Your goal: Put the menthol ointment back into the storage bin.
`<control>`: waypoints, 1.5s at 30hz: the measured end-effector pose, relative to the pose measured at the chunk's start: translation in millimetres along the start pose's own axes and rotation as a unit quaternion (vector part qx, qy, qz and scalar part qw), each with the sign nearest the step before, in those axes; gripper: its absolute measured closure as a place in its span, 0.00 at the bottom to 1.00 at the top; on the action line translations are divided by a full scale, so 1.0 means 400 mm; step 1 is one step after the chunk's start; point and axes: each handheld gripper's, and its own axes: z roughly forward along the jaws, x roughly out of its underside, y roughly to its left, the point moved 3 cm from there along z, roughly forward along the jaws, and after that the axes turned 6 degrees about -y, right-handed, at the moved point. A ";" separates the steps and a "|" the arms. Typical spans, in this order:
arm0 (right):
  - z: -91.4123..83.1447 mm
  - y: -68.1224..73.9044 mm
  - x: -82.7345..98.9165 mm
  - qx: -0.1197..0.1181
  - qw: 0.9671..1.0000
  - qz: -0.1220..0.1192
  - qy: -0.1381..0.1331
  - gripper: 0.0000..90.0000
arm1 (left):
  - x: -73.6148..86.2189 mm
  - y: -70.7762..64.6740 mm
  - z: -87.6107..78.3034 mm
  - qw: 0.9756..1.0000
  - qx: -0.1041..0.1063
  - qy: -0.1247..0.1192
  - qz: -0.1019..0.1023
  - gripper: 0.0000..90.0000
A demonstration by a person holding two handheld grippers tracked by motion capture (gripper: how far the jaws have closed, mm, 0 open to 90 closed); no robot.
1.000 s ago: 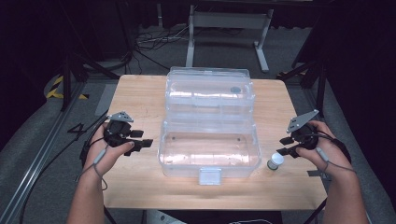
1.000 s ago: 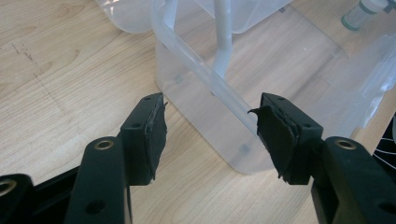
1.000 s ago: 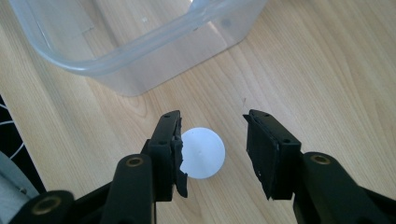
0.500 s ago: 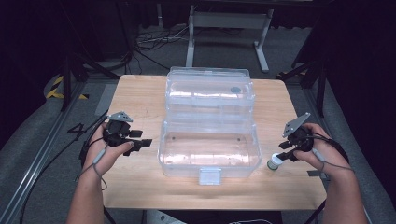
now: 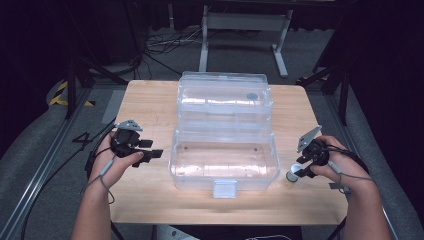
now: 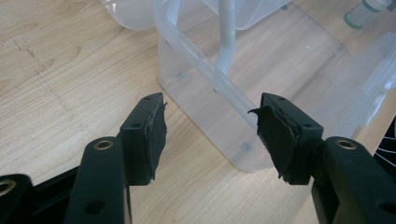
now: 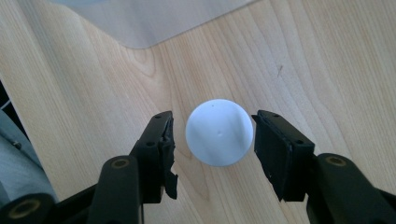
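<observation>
A small bottle (image 5: 291,176) with a white cap (image 7: 219,132) stands on the wooden table (image 5: 150,100), just right of a clear plastic box (image 5: 225,155). My right gripper (image 5: 299,170) points down over it. Its jaws have just been opening, and they now stand on either side of the cap without pressing on it. My left gripper (image 5: 153,149) hovers open and empty left of the box. In the left gripper view, my left gripper (image 6: 210,133) faces the box's near corner (image 6: 205,79), and the bottle (image 6: 363,10) shows through the box at the top right.
The box's clear lid (image 5: 225,97) lies open toward the far side of the table. A latch tab (image 5: 224,189) juts from the box's front wall. Bare wood runs along the front edge. Dark floor, cables and stand legs surround the table.
My right gripper has sunk a little onto the bottle, so its jaws now straddle the cap. The left gripper and the box have not moved.
</observation>
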 end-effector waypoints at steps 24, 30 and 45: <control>0.068 -0.008 0.001 -0.011 0.999 -0.015 0.041 0.49 | 0.001 0.000 0.001 1.000 0.000 0.003 -0.003 0.47; 0.071 -0.009 0.000 -0.003 0.999 -0.023 0.047 0.56 | 0.001 0.002 0.000 1.000 0.001 0.002 -0.001 0.46; 0.024 -0.007 -0.021 -0.002 1.000 -0.018 0.021 0.56 | 0.009 0.000 -0.006 1.000 0.002 0.001 -0.006 0.46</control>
